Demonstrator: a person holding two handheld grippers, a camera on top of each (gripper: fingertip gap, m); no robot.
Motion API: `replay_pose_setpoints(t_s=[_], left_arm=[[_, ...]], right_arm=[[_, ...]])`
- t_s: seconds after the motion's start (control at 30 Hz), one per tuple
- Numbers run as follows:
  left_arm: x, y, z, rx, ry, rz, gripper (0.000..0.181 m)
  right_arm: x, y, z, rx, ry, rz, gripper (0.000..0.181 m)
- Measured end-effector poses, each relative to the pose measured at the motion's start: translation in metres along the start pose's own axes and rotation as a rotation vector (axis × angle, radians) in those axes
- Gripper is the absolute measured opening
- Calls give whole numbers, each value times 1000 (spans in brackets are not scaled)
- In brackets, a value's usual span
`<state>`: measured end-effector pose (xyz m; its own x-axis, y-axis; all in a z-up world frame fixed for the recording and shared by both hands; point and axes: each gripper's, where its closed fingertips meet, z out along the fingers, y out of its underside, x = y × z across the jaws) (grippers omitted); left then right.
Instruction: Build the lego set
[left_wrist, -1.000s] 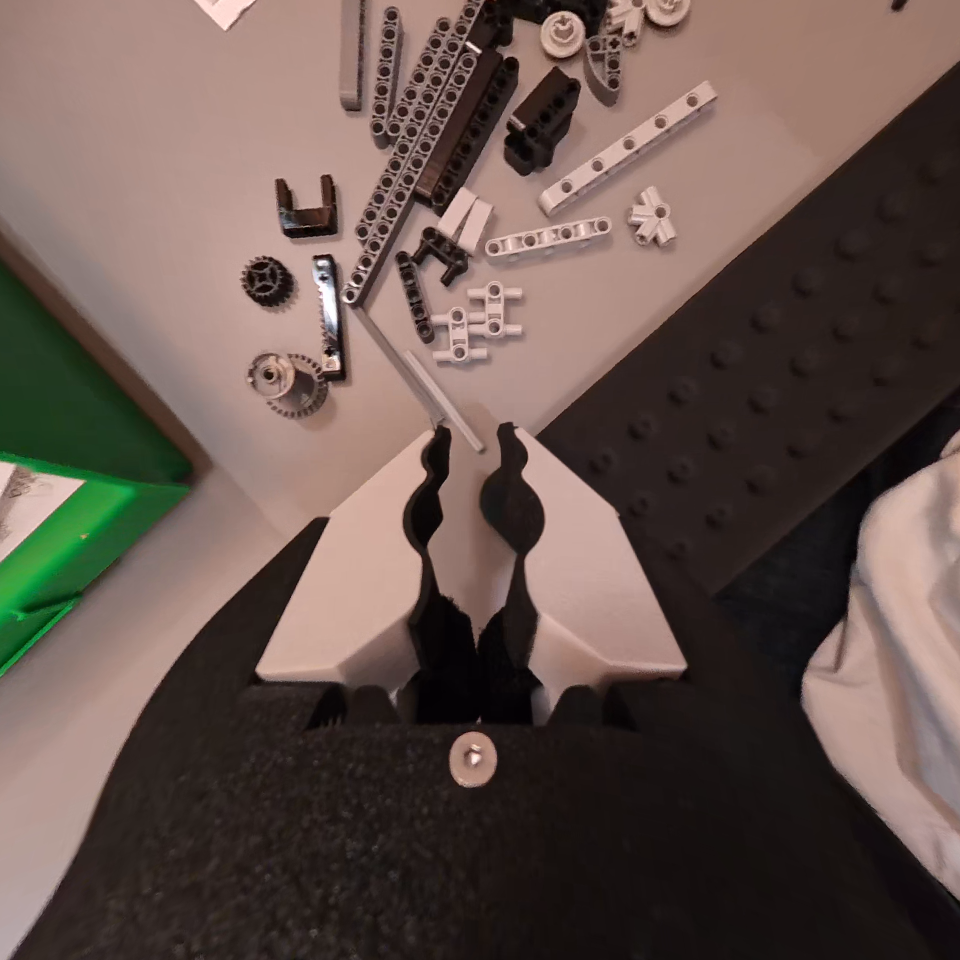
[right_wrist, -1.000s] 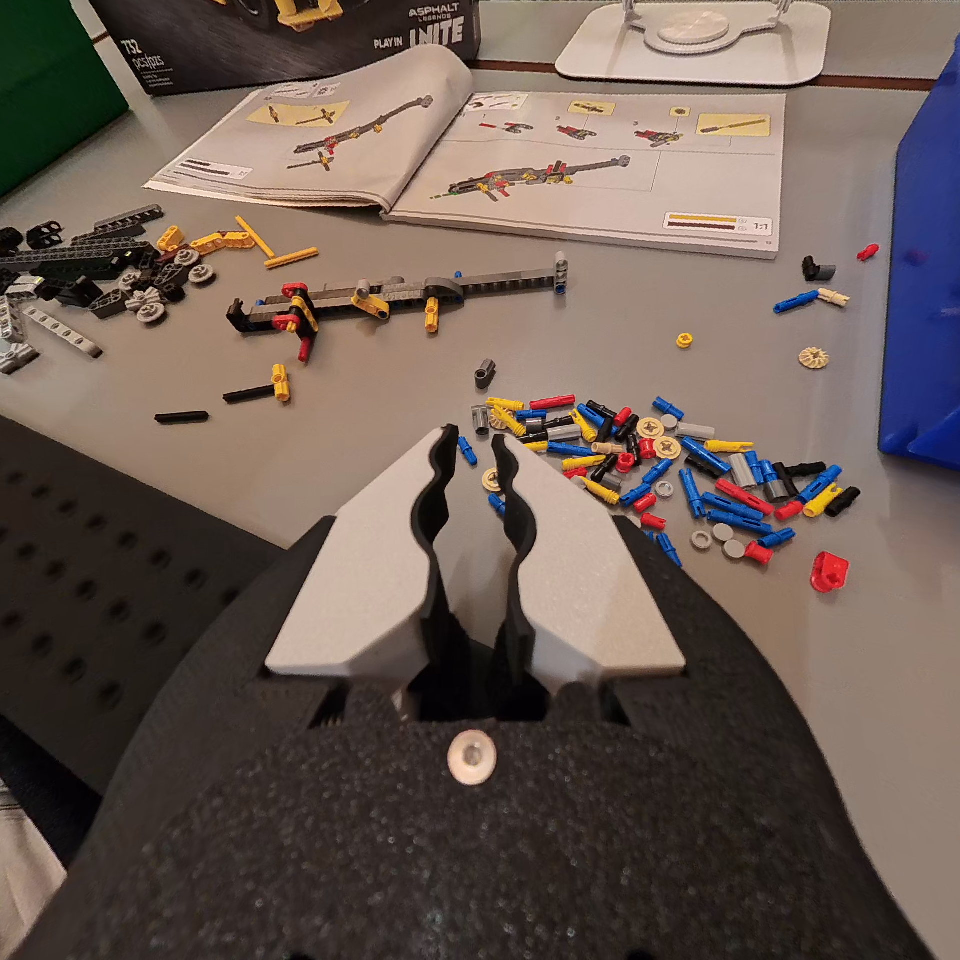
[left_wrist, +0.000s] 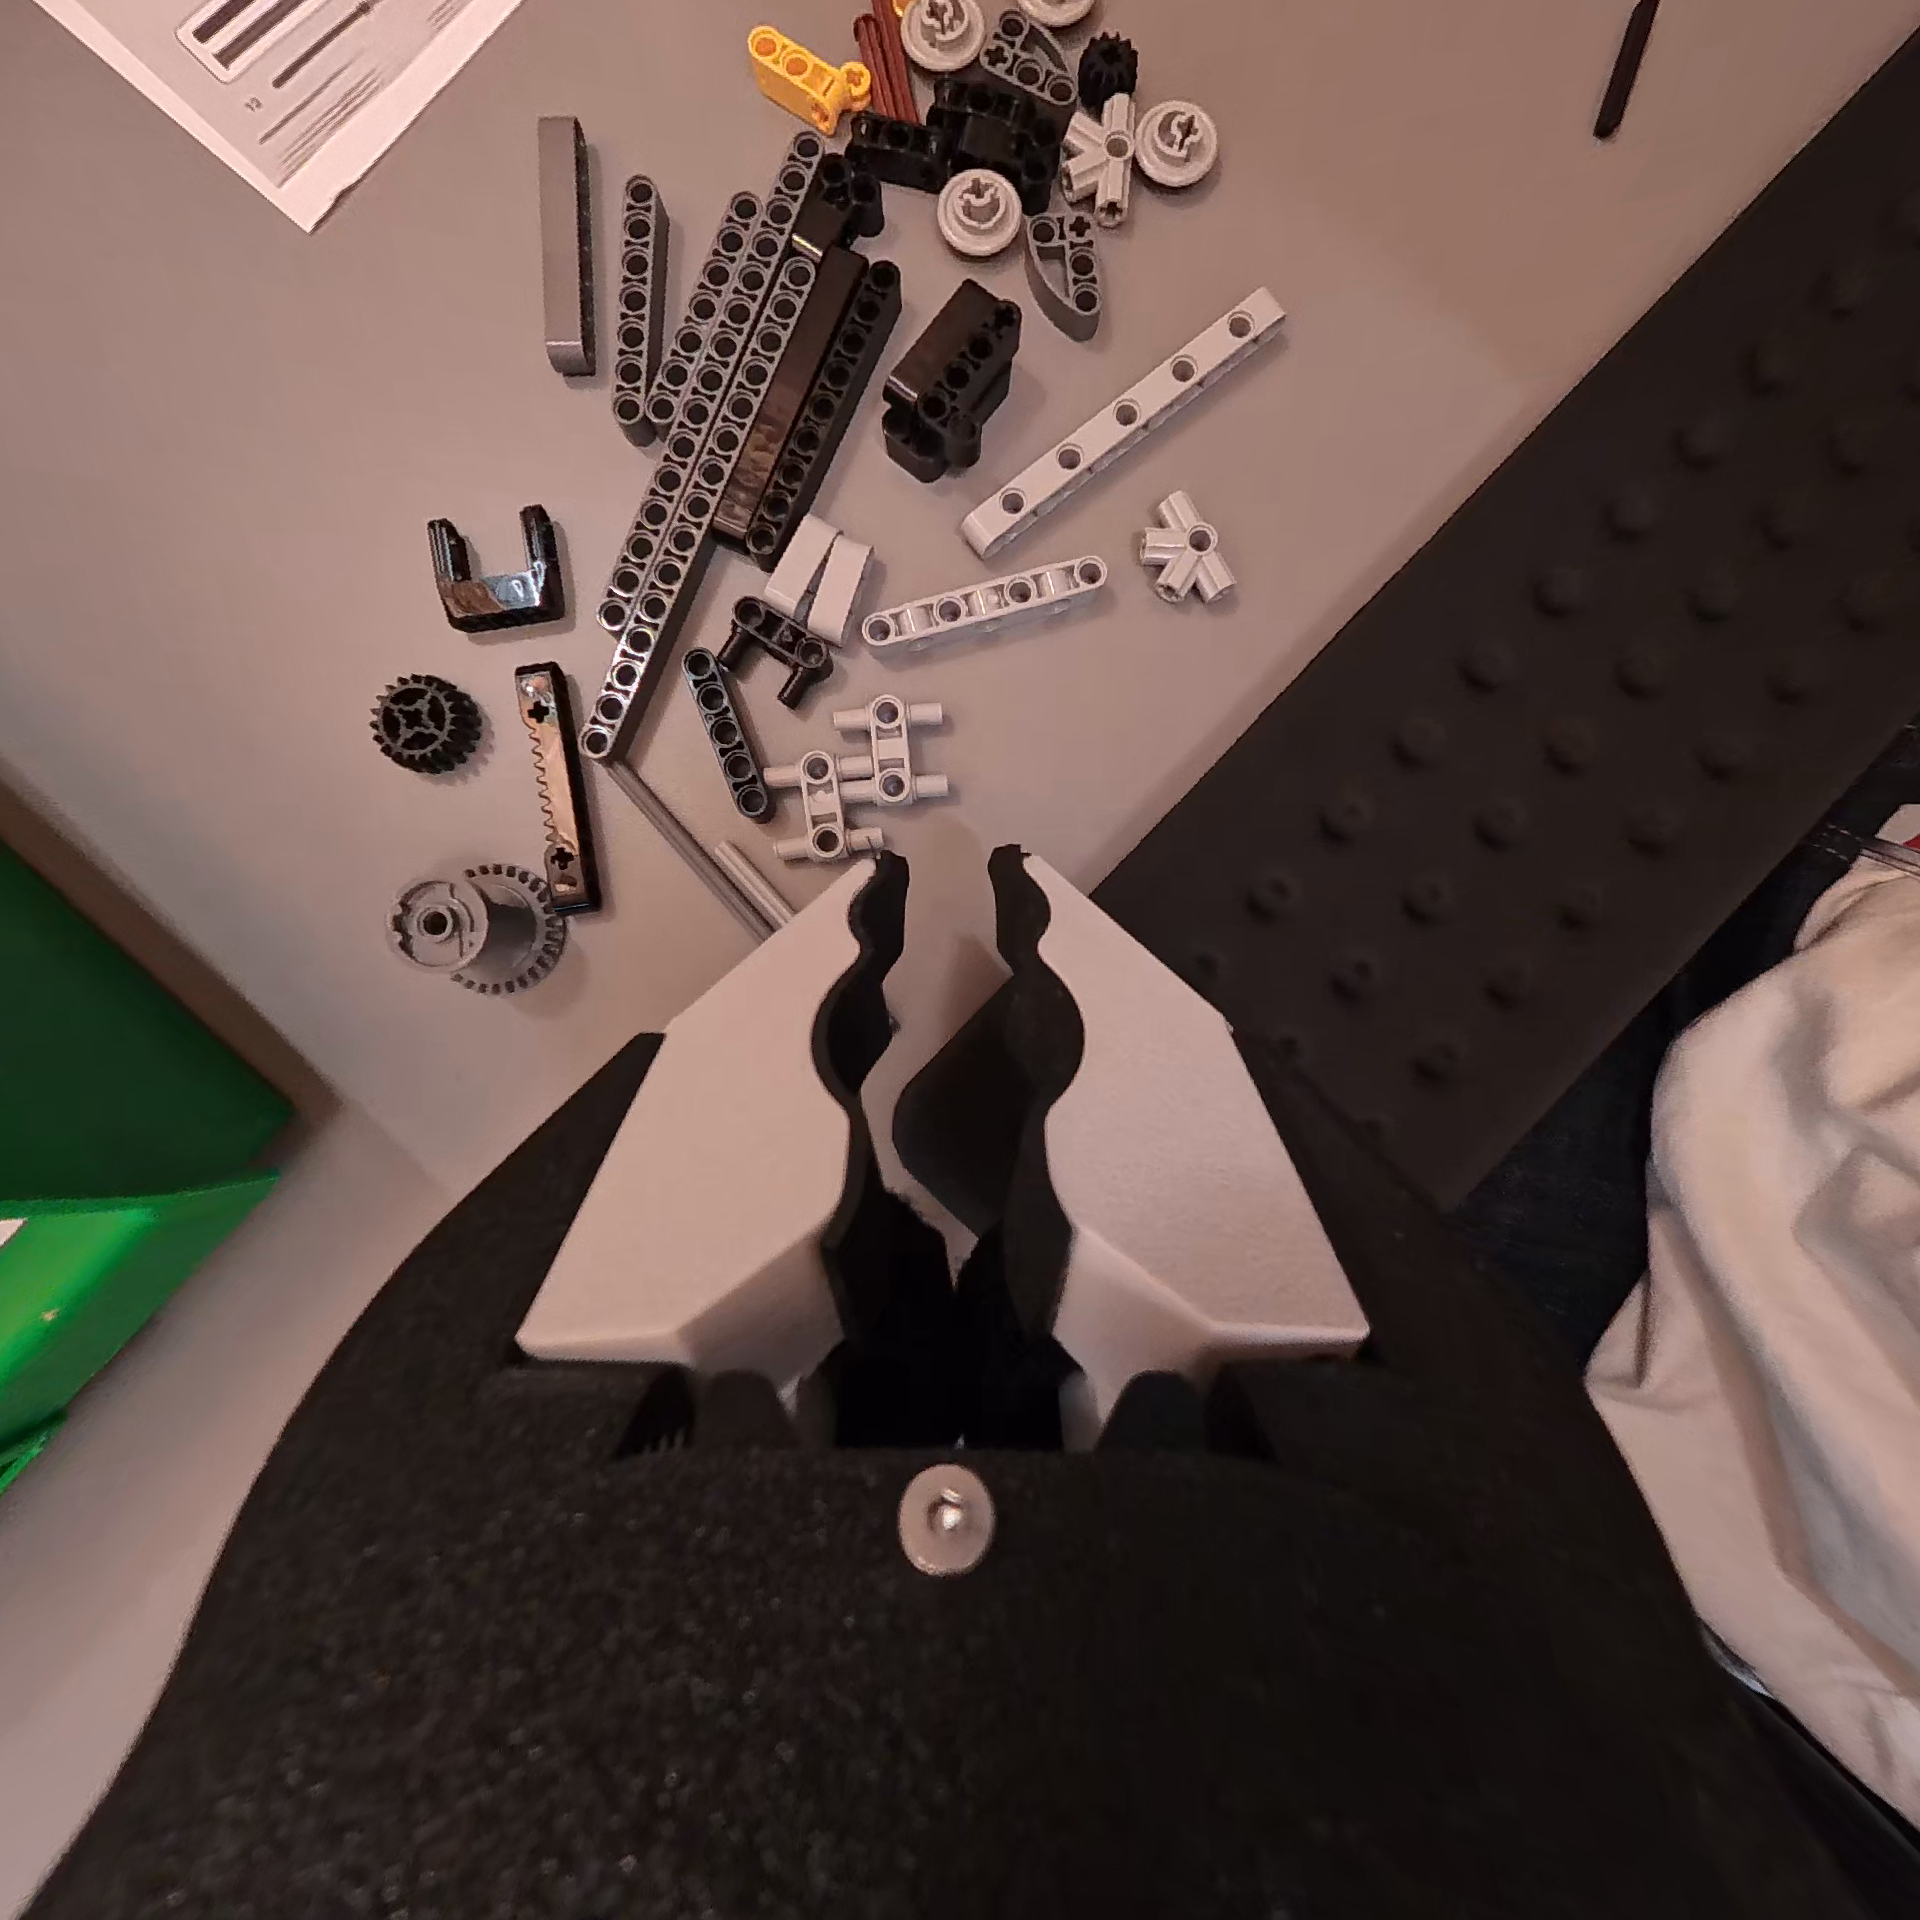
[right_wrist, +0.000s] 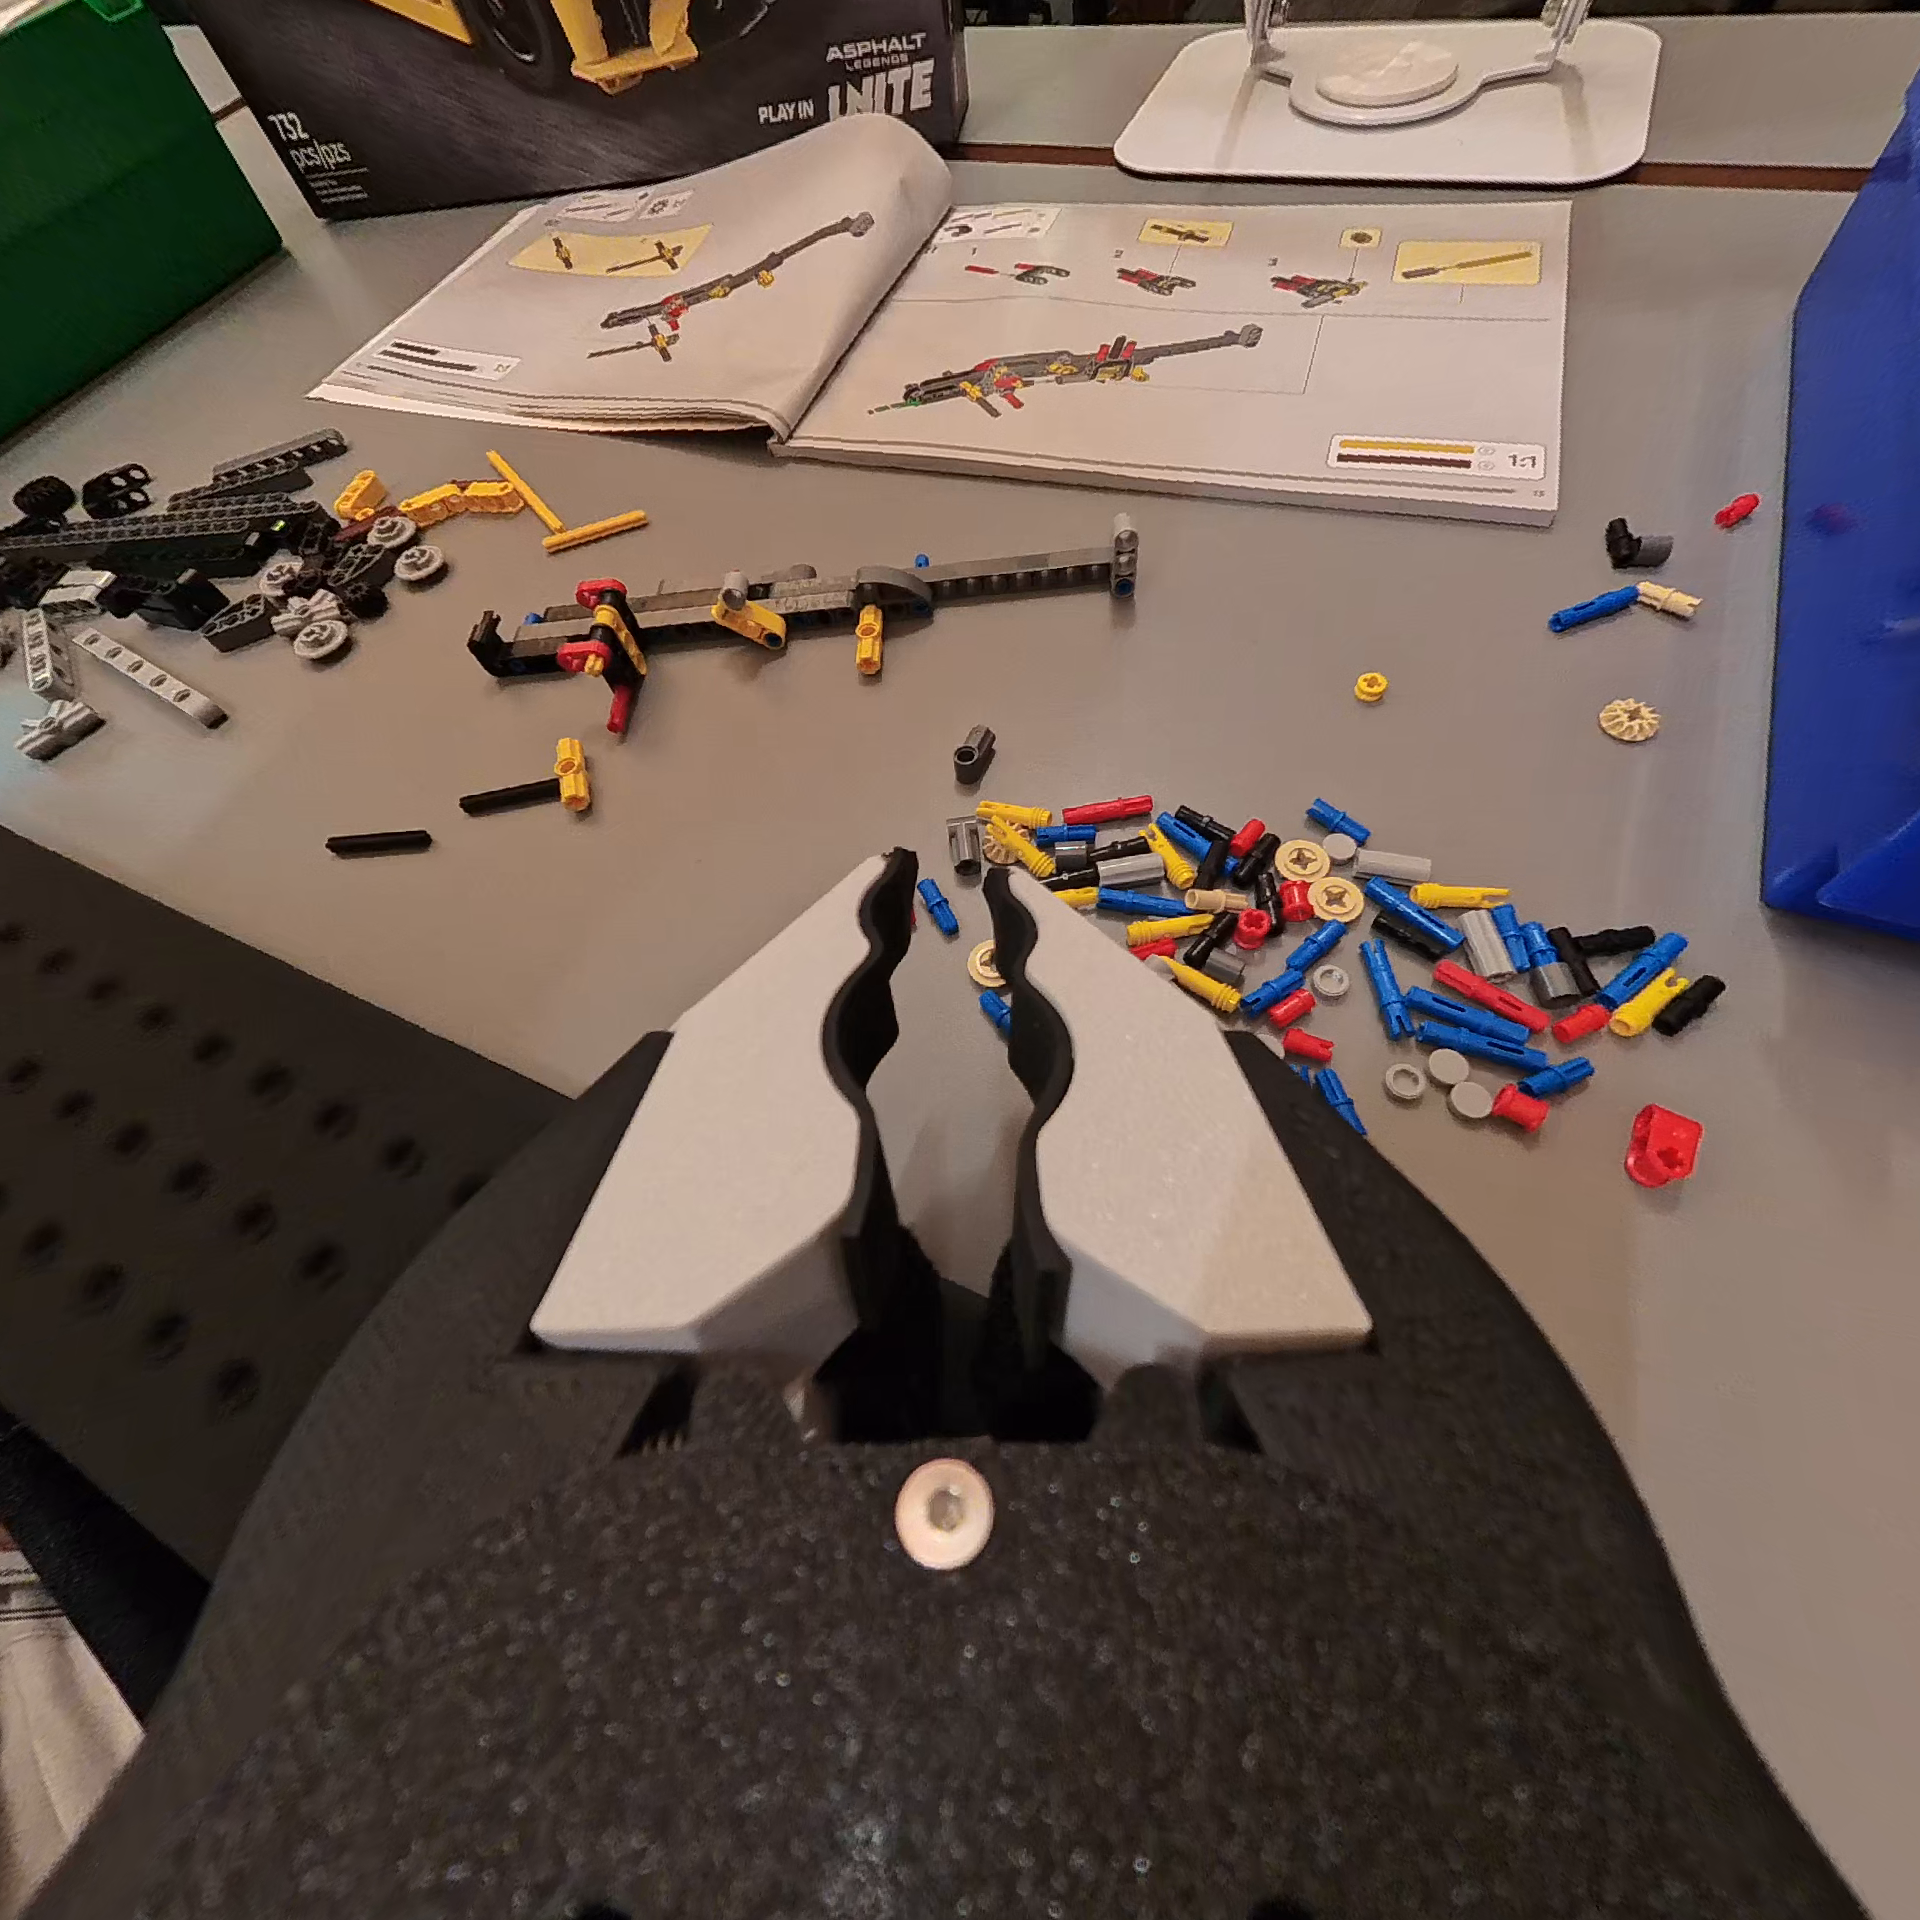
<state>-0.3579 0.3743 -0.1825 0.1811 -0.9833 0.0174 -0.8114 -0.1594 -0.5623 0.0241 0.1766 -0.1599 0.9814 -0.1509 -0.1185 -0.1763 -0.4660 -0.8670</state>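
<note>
My left gripper (left_wrist: 951, 860) is open and empty, just above a pile of grey and black beams (left_wrist: 748, 416), gears and light grey connectors (left_wrist: 868, 774) on the grey table. A thin grey axle (left_wrist: 707, 852) lies at its left fingertip. My right gripper (right_wrist: 948, 864) is open and empty at the near left edge of a heap of small blue, red, yellow and black pins (right_wrist: 1351, 935); one blue pin (right_wrist: 935, 904) lies between the tips. The part-built long black and grey assembly (right_wrist: 800, 613) lies farther ahead, with the open instruction booklet (right_wrist: 987, 322) behind it.
A black studded mat (left_wrist: 1507, 727) runs along the table's near edge. A green bin (left_wrist: 94, 1195) stands at the left, a blue bin (right_wrist: 1860, 520) at the right. The set's box (right_wrist: 582, 94) and a white stand (right_wrist: 1392, 104) are at the back. The gap from one gripper's tips to the other's is roughly 45 centimeters. To the thin grey axle (left_wrist: 707, 852): left tips about 5 centimeters, right tips about 45 centimeters.
My left gripper has moved forward toward the grey parts pile and its jaws have opened a little wider. My right gripper has hardly moved.
</note>
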Motion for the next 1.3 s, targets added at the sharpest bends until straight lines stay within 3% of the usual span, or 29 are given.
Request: replay_pose_setpoints(t_s=[0.37, 0.47, 0.53, 0.67, 0.77, 1.07, 1.3], left_arm=[[1, -4, 2, 15, 3, 1, 16], [-6, -18, 8, 49, -28, -15, 16], [-14, -41, 14, 111, -54, -72, 16], [-46, -95, 26, 238, -136, -246, 17], [-68, -114, 38, 273, -175, -314, 16], [-115, -135, 69, 253, -198, -287, 17], [-140, -135, 78, 210, -253, -226, 17]], right_arm=[[1, 1, 1, -10, 5, 6, 14], [-4, -5, 5, -19, 5, -4, 15], [-15, -24, 12, 24, -22, -12, 15], [-45, -69, 40, 93, -156, -2, 16], [-57, -84, 77, 67, -211, -70, 16], [-55, -117, 164, 46, -262, -169, 17], [-54, -122, 171, 110, -279, -108, 16]])
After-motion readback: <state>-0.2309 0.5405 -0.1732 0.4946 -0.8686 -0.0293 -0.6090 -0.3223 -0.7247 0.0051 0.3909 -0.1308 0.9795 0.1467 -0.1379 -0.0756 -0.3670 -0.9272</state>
